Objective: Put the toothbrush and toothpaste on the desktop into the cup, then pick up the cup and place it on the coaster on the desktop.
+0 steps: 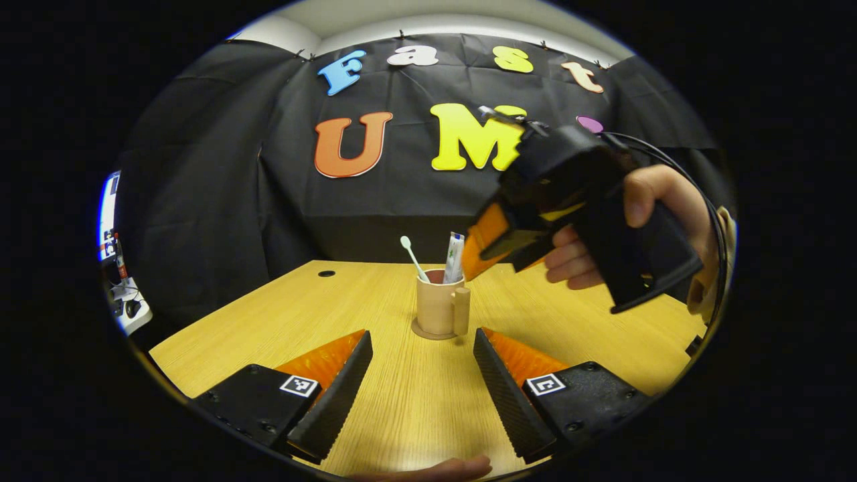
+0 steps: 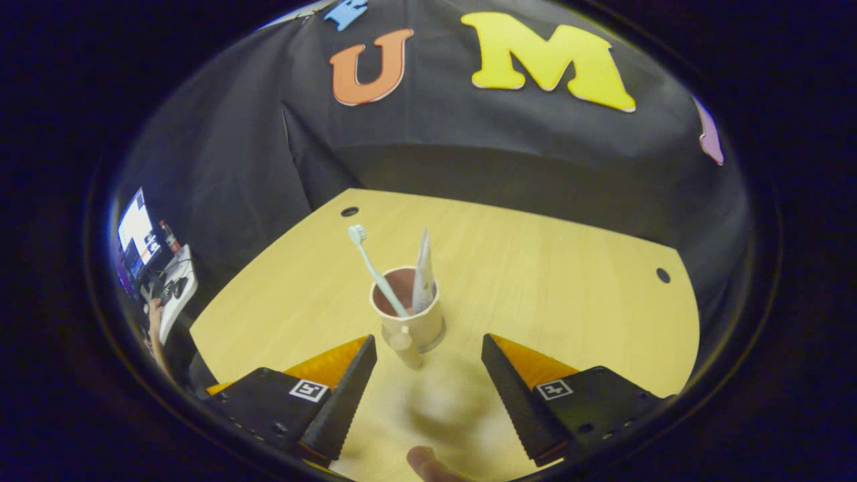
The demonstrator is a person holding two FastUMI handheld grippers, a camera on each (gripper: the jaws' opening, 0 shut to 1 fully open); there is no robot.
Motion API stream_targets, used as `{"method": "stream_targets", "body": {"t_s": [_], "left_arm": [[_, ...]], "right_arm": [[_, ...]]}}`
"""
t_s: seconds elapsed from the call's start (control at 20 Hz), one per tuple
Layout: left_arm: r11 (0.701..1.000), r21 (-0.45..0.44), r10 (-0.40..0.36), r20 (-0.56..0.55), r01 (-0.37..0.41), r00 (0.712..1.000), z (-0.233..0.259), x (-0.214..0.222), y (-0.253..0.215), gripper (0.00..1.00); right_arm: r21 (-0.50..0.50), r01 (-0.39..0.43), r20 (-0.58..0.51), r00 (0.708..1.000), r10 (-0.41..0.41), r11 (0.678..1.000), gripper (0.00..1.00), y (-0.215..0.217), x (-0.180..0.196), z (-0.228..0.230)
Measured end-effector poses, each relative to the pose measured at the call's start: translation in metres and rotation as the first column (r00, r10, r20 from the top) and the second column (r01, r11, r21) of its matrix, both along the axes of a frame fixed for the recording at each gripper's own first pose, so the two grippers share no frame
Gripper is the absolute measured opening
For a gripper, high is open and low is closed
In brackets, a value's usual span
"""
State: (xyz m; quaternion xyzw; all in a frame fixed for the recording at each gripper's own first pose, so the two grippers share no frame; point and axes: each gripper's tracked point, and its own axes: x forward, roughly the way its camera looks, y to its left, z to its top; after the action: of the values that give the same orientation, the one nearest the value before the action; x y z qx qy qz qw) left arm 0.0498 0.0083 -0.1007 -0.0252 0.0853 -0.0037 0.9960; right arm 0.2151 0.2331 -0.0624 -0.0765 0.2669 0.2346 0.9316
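Note:
A tan cup (image 1: 436, 304) stands upright on a round coaster (image 1: 424, 333) in the middle of the wooden table (image 1: 348, 301), its handle (image 1: 461, 311) turned toward me. A pale toothbrush (image 1: 413, 256) and a toothpaste tube (image 1: 454, 258) stand in it. My left gripper (image 1: 423, 361) is open, low over the table, a little short of the cup. My right gripper (image 1: 474, 258), held by a hand (image 1: 569, 264), hovers above and just right of the cup. From the right gripper view the cup (image 2: 416, 320), toothbrush (image 2: 372, 266) and tube (image 2: 423, 271) lie just ahead of the open right gripper (image 2: 428, 365), with nothing between its fingers.
Small cable holes (image 2: 349, 211) (image 2: 663, 275) sit near the table's far corners. A side desk with a screen and keyboard (image 2: 164, 281) stands off the left edge. A fingertip (image 2: 425, 462) shows at the bottom of the right gripper view.

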Motion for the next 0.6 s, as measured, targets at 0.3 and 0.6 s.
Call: {"method": "stream_targets", "body": {"t_s": [0.3, 0.6], "left_arm": [[0.999, -0.029, 0.041, 0.008, -0.041, 0.999, 0.019, -0.003, 0.012, 0.97], [0.998, -0.054, 0.022, 0.061, -0.019, 0.998, 0.058, -0.017, -0.001, 0.96]], "right_arm": [[0.151, 0.070, 0.167, 0.981, -0.096, 0.986, 0.96, -0.064, -0.048, 0.027], [0.186, 0.134, 0.352, 0.916, -0.194, 0.973, 0.96, -0.127, -0.107, 0.055]]}}
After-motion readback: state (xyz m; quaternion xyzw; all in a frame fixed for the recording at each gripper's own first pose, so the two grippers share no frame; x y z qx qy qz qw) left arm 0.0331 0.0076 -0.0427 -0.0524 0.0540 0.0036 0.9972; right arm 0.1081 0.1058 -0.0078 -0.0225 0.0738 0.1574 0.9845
